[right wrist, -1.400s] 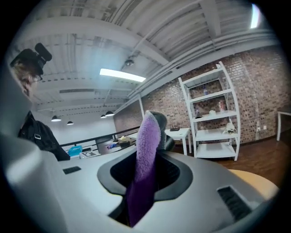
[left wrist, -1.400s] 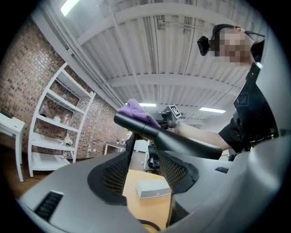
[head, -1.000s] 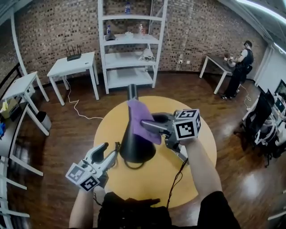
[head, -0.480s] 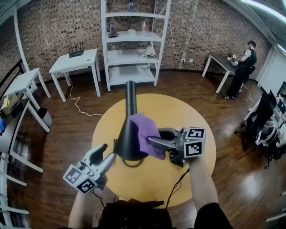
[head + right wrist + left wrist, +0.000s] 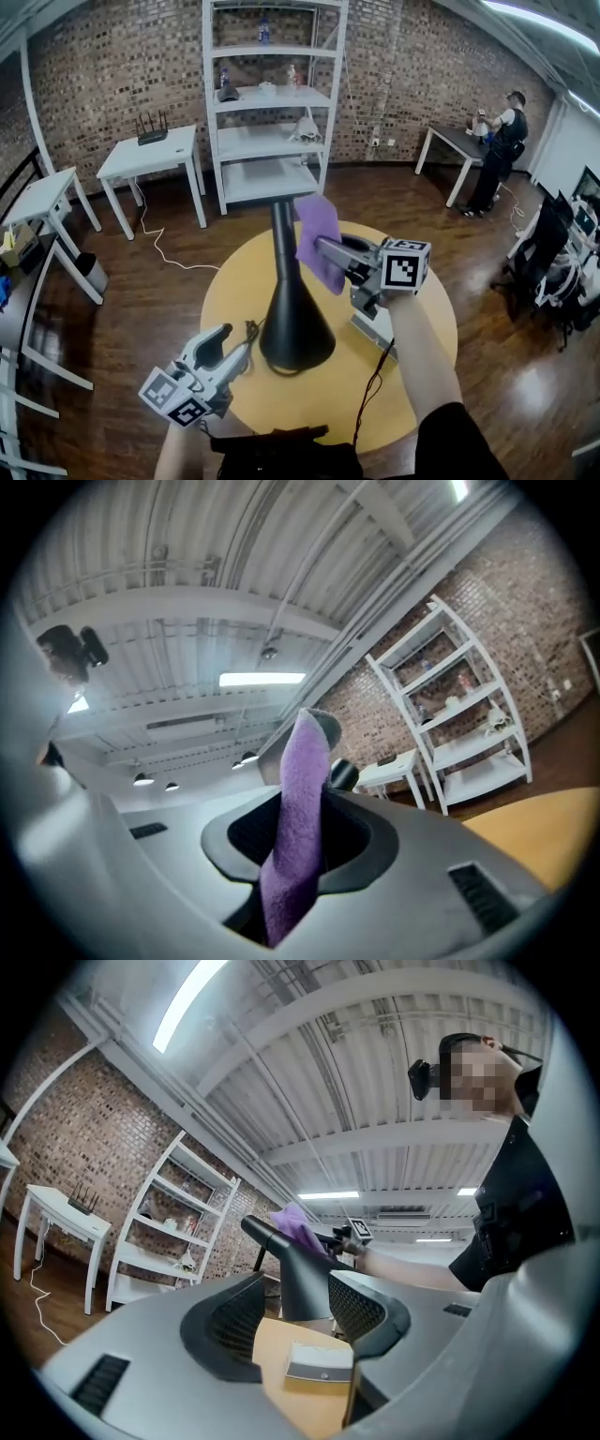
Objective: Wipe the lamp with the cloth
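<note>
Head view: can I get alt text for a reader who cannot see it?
Seen from above, the right gripper, jaws shut on a purple cloth, holds it beside the upper stem of a black lamp standing on a round yellow table. The left gripper is open near the lamp's base. White shelves and a brick wall lie beyond.

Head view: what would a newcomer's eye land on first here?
A tall black lamp stands in the middle of the round yellow table. The right gripper clamps a purple cloth up beside the lamp's neck. The left gripper hangs open near the base.
</note>
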### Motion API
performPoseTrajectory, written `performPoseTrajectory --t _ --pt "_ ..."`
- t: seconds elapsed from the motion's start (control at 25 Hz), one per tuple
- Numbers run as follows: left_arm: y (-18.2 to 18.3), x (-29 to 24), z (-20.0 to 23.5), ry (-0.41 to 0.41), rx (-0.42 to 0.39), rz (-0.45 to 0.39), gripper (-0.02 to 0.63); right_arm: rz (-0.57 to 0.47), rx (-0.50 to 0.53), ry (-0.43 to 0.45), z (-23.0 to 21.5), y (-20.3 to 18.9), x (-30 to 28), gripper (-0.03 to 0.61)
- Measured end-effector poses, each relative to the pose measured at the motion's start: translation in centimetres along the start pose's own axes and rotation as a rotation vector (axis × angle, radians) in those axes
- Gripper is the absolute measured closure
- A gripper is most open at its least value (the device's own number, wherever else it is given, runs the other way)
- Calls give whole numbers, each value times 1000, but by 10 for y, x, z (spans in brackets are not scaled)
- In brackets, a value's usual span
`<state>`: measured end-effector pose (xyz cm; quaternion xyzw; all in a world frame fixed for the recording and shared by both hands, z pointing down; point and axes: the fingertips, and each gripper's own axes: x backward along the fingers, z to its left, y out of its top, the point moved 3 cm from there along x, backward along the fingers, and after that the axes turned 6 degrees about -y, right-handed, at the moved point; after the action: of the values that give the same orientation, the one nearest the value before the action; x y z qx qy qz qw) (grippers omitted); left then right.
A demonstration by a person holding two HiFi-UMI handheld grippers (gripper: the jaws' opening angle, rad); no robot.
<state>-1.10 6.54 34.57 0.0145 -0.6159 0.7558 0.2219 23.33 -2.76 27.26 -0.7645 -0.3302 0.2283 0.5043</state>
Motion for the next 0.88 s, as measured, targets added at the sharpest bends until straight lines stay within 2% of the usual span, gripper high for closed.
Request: performPoseTrajectory --t 0.08,0.16,0.32,0.4,0.48,0.64,0.88 --pt "0 1 3 -7 0 4 405 -52 -53 -54 -25 19 -19 474" --pt "-1 1 6 -17 -1 10 405 -76 -96 -65 -42 30 -36 474" --pt "-6 5 9 -32 -2 17 405 -12 -175 -61 -55 20 -59 474" --pt "-8 7 10 -36 1 20 405 -21 -260 -27 -55 12 -58 474" --pt "-9 8 11 -34 1 23 405 -45 -294 28 -52 9 -53 474" --pt "-11 10 9 -7 5 25 405 -38 -258 125 -32 -5 -42 474" --pt "-22 14 -5 75 2 32 405 99 -127 232 10 -38 -17 474"
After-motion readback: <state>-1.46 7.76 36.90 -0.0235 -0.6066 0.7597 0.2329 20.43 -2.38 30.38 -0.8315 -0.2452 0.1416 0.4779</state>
